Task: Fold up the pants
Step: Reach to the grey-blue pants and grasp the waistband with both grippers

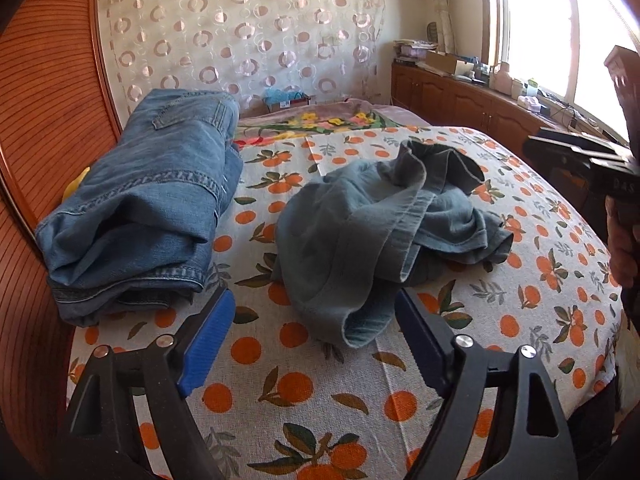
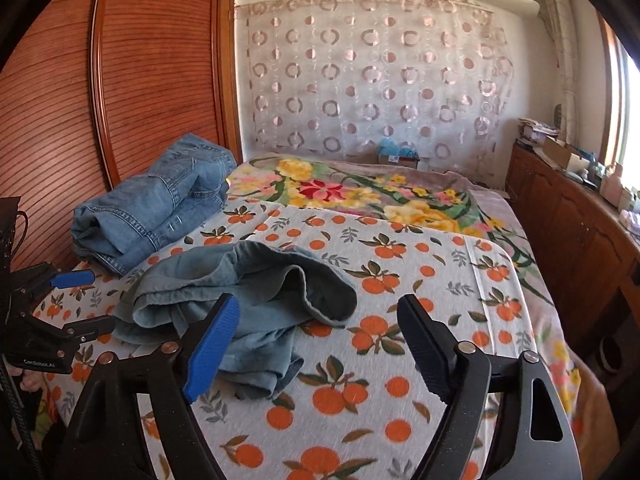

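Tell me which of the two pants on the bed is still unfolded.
The grey-blue pants, crumpled in a heap mid-bed ahead of both open tools. The brighter blue jeans lie folded in a stack by the wooden wardrobe.

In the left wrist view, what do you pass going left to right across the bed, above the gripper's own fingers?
Folded blue jeans → crumpled grey-blue pants → bare orange-print sheet → the right gripper at the frame edge.

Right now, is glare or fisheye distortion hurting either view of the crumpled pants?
Left wrist view: the window is blown out, but the crumpled pants are evenly lit and sharp; the bedspread bows. Right wrist view: glare only at the right edge, pants clear, the wardrobe curves.
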Demonstrator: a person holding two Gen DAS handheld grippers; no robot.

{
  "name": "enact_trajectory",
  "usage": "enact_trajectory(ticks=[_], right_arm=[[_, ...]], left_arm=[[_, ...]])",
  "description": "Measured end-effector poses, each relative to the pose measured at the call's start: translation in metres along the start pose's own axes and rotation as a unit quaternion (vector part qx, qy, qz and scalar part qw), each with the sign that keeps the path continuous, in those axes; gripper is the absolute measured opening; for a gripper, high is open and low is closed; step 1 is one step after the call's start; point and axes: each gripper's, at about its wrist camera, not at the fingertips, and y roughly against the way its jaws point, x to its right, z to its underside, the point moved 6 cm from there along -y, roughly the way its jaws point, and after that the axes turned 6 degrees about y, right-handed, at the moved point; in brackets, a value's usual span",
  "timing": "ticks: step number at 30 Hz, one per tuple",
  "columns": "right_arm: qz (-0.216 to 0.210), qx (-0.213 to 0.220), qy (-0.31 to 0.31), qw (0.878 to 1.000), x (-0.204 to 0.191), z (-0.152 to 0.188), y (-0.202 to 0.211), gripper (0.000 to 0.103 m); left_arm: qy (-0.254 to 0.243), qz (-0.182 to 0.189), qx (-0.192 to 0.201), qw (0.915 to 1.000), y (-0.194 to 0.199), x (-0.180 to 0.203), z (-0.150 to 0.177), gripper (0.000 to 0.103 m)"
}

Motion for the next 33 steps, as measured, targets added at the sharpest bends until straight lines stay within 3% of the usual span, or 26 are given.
enact_trajectory(ticks=[8, 14, 17, 19, 20, 21, 24, 27, 33], right_arm=[[-0.017, -0.051, 0.026, 0.998, 0.021, -0.01, -0.039, 0.065], [-0.021, -0.102, 0.034, 0.994, 0.036, -0.018, -0.07, 0.052], [-0.029, -0.121, 0.034, 0.992, 0.038, -0.016, -0.076, 0.051], [-0.033, -0.131, 0.031, 0.99, 0.041, -0.017, -0.081, 0.046], [-0.034, -0.133, 0.029, 0.99, 0.042, -0.017, -0.081, 0.038], [-0.037, -0.134, 0.026, 0.99, 0.044, -0.018, -0.078, 0.026], [-0.041, -0.119, 0.023, 0.992, 0.047, -0.025, -0.071, 0.008], [-0.029, -0.097, 0.027, 0.995, 0.05, -0.032, -0.055, 0.002], [-0.004, -0.037, 0.012, 0.999, 0.055, -0.046, 0.002, 0.002]], left_arm=[[-0.003, 0.013, -0.025, 0.9996, -0.01, -0.008, 0.01, 0.048], [0.003, 0.027, -0.034, 0.999, -0.016, -0.011, 0.011, 0.036], [0.006, 0.034, -0.032, 0.9989, -0.015, -0.012, 0.009, 0.03], [0.006, 0.036, -0.031, 0.9989, -0.014, -0.012, 0.01, 0.025], [0.007, 0.038, -0.029, 0.9988, -0.013, -0.012, 0.011, 0.022], [0.008, 0.039, -0.028, 0.9988, -0.012, -0.013, 0.01, 0.02], [0.013, 0.039, -0.017, 0.999, -0.005, -0.016, 0.007, 0.012], [0.019, 0.037, -0.005, 0.9991, 0.002, -0.019, 0.002, 0.008], [0.017, 0.042, 0.015, 0.9989, 0.017, -0.018, -0.005, 0.006]])
